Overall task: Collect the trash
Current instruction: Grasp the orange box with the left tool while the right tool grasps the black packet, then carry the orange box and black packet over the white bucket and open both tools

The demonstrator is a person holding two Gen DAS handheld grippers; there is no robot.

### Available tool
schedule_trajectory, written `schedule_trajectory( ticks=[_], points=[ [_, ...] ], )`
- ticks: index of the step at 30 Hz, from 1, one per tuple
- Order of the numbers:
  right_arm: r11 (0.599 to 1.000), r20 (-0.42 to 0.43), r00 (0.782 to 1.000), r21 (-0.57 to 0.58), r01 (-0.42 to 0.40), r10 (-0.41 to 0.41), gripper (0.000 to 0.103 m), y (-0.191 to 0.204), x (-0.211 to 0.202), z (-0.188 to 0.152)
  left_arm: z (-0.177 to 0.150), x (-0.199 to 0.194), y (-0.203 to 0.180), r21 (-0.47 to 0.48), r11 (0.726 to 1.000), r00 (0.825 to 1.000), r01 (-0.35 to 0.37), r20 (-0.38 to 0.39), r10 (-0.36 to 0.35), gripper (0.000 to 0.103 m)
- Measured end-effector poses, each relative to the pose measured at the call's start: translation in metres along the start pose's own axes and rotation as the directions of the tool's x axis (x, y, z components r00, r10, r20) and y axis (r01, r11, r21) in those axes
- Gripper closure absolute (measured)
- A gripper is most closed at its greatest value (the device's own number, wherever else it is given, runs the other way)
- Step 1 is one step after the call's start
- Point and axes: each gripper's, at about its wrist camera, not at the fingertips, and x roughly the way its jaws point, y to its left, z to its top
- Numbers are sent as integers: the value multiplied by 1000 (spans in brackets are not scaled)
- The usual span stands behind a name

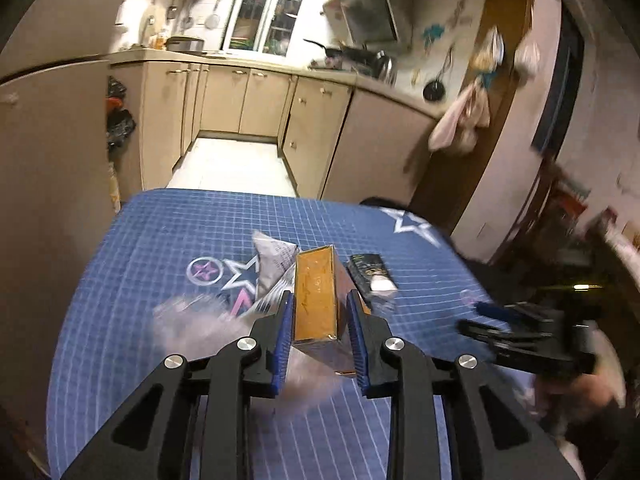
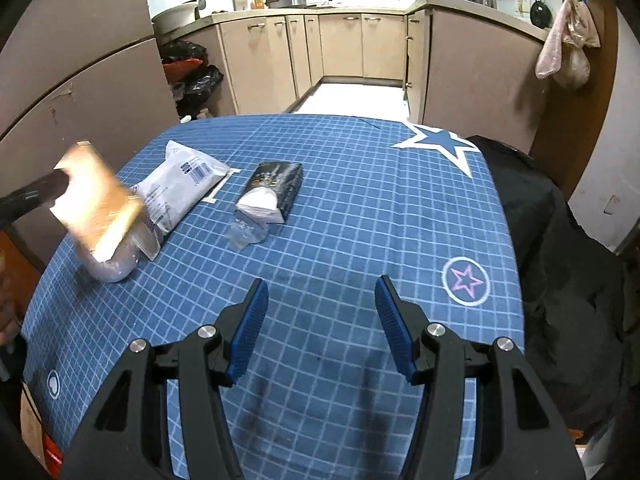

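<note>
While clamped in the left claw (image 1: 320, 312), gold box (image 1: 318, 300) up off the blue desk (image 2: 360, 200): pickup step done. Right claw (image 2: 322, 308) spread, empty. Next: carry to a bin, unseen here; white packet (image 2: 180, 188), black pack (image 2: 272, 192) left.

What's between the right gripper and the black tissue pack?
Only bare tablecloth and a small clear wrapper lying against the black tissue pack on its near side. The right wrist view shows it, with the right gripper open and empty.
</note>
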Motion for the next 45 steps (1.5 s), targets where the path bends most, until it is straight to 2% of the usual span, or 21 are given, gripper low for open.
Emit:
schedule_trajectory(
  ticks=[4,8,11,15,17,21,27,29,31,33,34,38,39,40,42,44,45],
  points=[
    [1000,10,1000,-15,-24,25,49,15,9,10,-20,-39,10,-67,996,998,59,-4,-60,75],
    [999,17,999,-40,-35,36,48,33,27,28,-55,-60,19,-142,982,988,125,-71,-136,75],
    [998,5,1000,-56,-6,7,46,44,49,42,-75,-56,24,-193,969,976,154,-124,-179,76],
    [998,-32,999,-62,17,-19,46,58,80,59,-93,-44,33,-233,961,968,148,-167,-189,76],
    [996,-53,998,-75,39,-43,46,65,90,63,-96,-40,41,-274,947,962,169,-162,-218,76],
    [993,-72,993,-80,89,-95,46,72,104,64,-100,-37,46,-282,944,964,174,-147,-222,75],
    [998,-63,996,-20,64,-66,48,63,105,60,-101,-30,41,-268,945,961,188,-148,-233,74],
    [997,-56,996,-14,70,-70,58,63,105,61,-103,-24,40,-278,941,958,194,-155,-243,73],
    [998,-54,996,-10,66,-66,59,61,105,61,-105,-19,40,-283,940,956,190,-163,-243,70],
    [998,-51,997,-13,57,-58,63,63,104,61,-107,-13,38,-298,934,952,197,-171,-255,62],
    [998,-50,997,-15,57,-57,66,64,103,60,-107,-10,37,-295,939,954,176,-184,-237,62],
    [998,-24,999,-31,47,-48,72,64,90,54,-107,-16,35,-211,970,963,121,-214,-166,62],
    [999,-14,999,-27,38,-39,72,61,83,51,-104,-22,36,-178,976,962,126,-220,-164,59],
    [999,-6,1000,-21,29,-30,72,59,77,48,-102,-28,36,-136,983,961,122,-230,-151,46],
    [1000,26,1000,-7,0,0,72,51,53,39,-98,-42,35,-31,994,969,101,-223,-106,34],
    [999,57,997,21,-49,48,72,42,24,26,-92,-49,27,107,988,969,115,-233,-88,30],
    [997,71,995,32,-67,65,72,38,10,20,-88,-49,19,192,971,965,139,-246,-90,27]
  ],
)
